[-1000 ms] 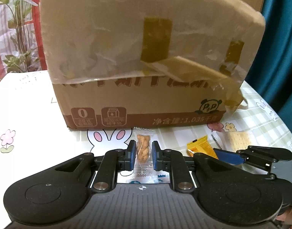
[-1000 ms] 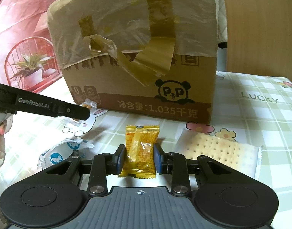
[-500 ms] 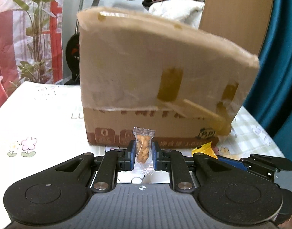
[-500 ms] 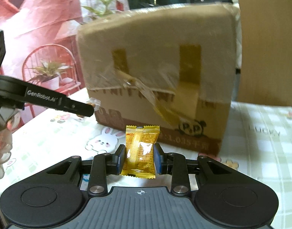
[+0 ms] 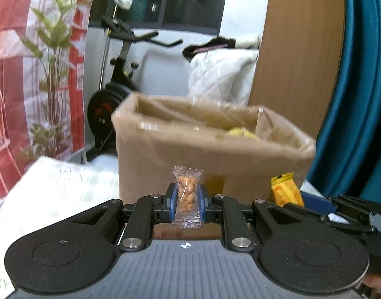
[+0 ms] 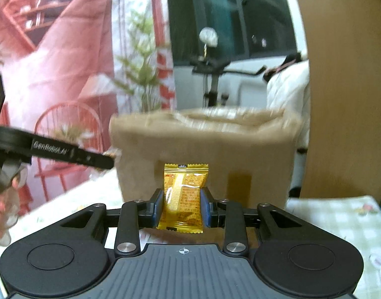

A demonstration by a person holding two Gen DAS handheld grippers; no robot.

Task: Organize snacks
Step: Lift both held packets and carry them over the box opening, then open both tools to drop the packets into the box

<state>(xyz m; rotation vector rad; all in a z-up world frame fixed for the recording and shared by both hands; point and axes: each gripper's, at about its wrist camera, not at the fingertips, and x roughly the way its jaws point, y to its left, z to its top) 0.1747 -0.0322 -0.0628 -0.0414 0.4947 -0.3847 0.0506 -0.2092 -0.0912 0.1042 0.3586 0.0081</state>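
My left gripper (image 5: 187, 200) is shut on a small clear packet of brown nut snack (image 5: 187, 196), held upright in the air. My right gripper (image 6: 182, 205) is shut on a yellow snack packet (image 6: 183, 195), also upright. Ahead of both stands an open cardboard box (image 5: 210, 154) lined with clear plastic, with something yellow inside near its right wall. In the right wrist view the same box (image 6: 205, 149) is blurred, and the left gripper (image 6: 110, 158) reaches in from the left at rim height. The yellow packet (image 5: 286, 190) shows at the right of the left wrist view.
The box stands on a table with a checked, cartoon-printed cloth (image 6: 339, 221). Behind it are an exercise bike (image 5: 115, 79), a potted plant (image 5: 53, 79), a white quilted cushion (image 5: 222, 74), a wooden panel (image 5: 297, 49) and a teal curtain (image 5: 359, 99). A person's hand (image 6: 3, 204) holds the left gripper.
Both grippers have risen with their packets, from table level in front of the box to about rim height. The box's open top has come into view.
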